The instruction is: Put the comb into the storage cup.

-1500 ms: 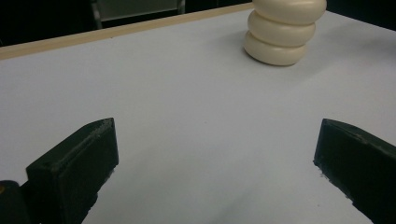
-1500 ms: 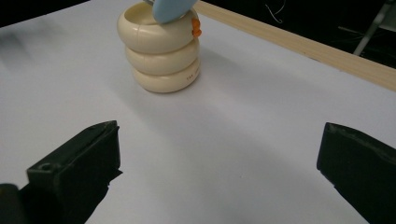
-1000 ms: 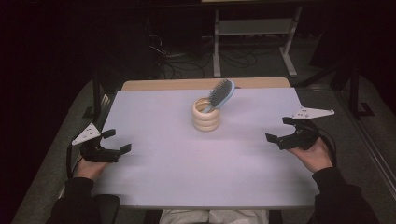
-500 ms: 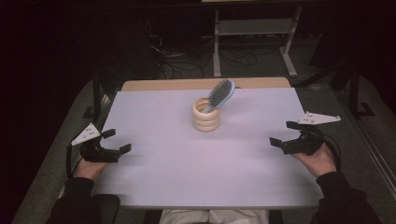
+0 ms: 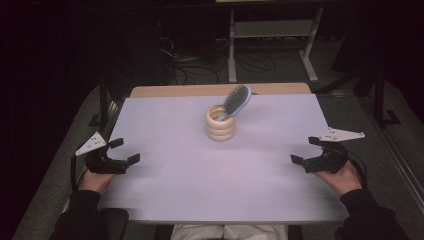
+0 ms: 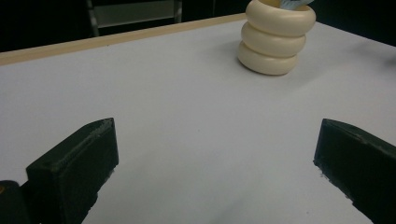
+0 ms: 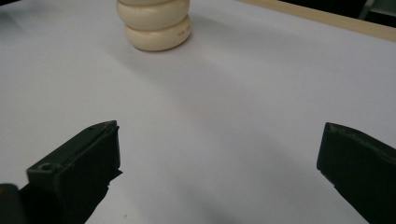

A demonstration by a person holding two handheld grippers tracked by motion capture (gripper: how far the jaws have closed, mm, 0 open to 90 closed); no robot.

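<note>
Now both claws sit wide open and empty: left claw (image 5: 125,151) at the desk's (image 5: 200,190) near-left edge, right claw (image 5: 305,150) near-right. The hairbrush (image 5: 235,101) leans in the cream ringed holder (image 5: 221,123), far centre. Best approach: pinch the brush high, lift straight, steady the holder.

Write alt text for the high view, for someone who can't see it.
A cream holder made of three stacked rings stands mid-table on a pale lilac table top, with a blue hairbrush leaning out of it. At the near corners, the left tool and right tool rest open and empty.
</note>
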